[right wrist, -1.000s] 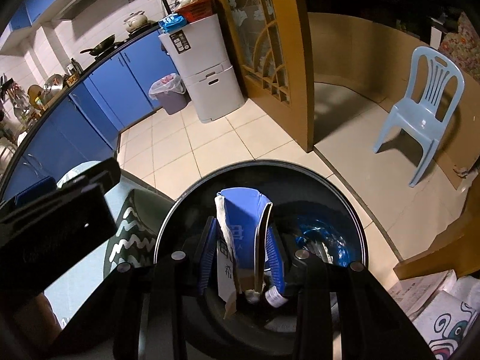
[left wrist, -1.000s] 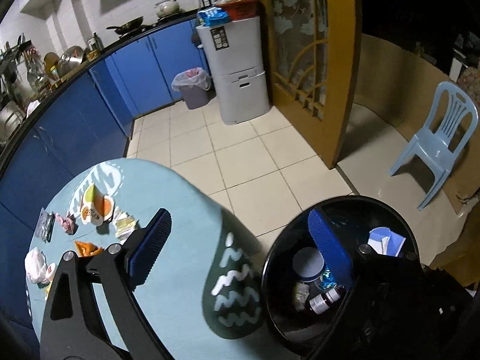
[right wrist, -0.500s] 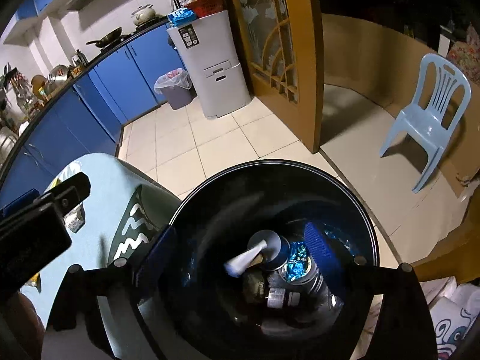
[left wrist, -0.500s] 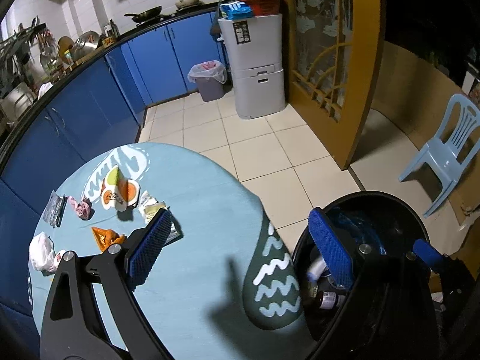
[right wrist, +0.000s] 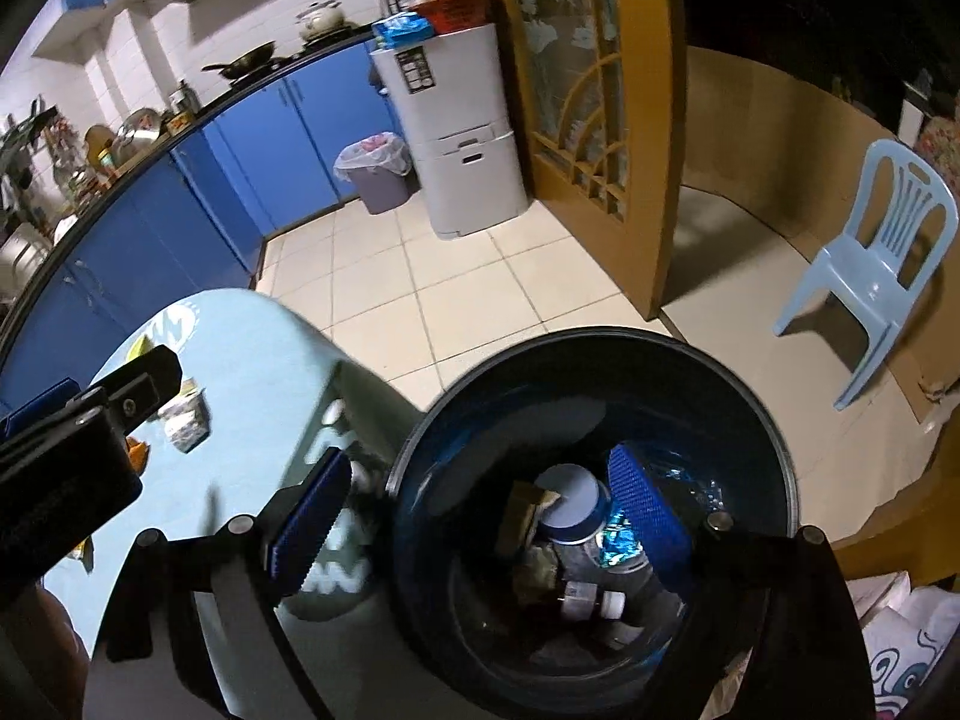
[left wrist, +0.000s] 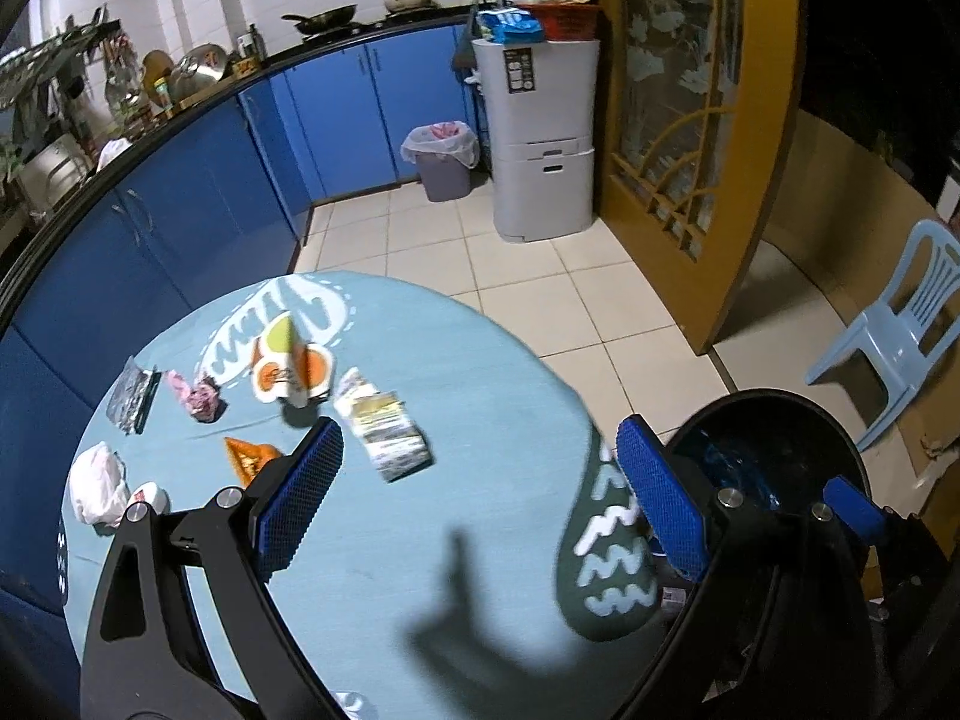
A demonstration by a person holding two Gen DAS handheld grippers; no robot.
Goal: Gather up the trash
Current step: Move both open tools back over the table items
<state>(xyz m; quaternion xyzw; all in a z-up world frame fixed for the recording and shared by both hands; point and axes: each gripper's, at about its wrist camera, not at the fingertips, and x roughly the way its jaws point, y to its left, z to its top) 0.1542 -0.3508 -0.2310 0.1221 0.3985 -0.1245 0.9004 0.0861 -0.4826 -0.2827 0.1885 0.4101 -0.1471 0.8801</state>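
Several pieces of trash lie on the round blue table (left wrist: pixel 468 360): an orange-white wrapper (left wrist: pixel 288 369), a crumpled printed packet (left wrist: pixel 384 435), a pink wrapper (left wrist: pixel 198 399), an orange scrap (left wrist: pixel 249 459) and a white tissue (left wrist: pixel 96 483). My left gripper (left wrist: pixel 480 504) hangs open and empty above the table's near side. A black bin (right wrist: pixel 600 342) stands just right of the table. My right gripper (right wrist: pixel 480 516) is open and empty over the bin's left rim. Inside lie a lidded bottle (right wrist: pixel 570 504), blue foil (right wrist: pixel 618 540) and a small bottle (right wrist: pixel 594 600).
Blue kitchen cabinets (left wrist: pixel 198 198) curve behind the table. A lined grey bin (left wrist: pixel 444 162) and a grey drawer unit (left wrist: pixel 540 138) stand at the back, beside a yellow door (left wrist: pixel 690 120). A pale blue plastic chair (right wrist: pixel 870 252) stands on the tiled floor to the right.
The right gripper opened and let a blue-white carton fall into the bin. Both grippers have since shifted left, from over the bin toward the table.
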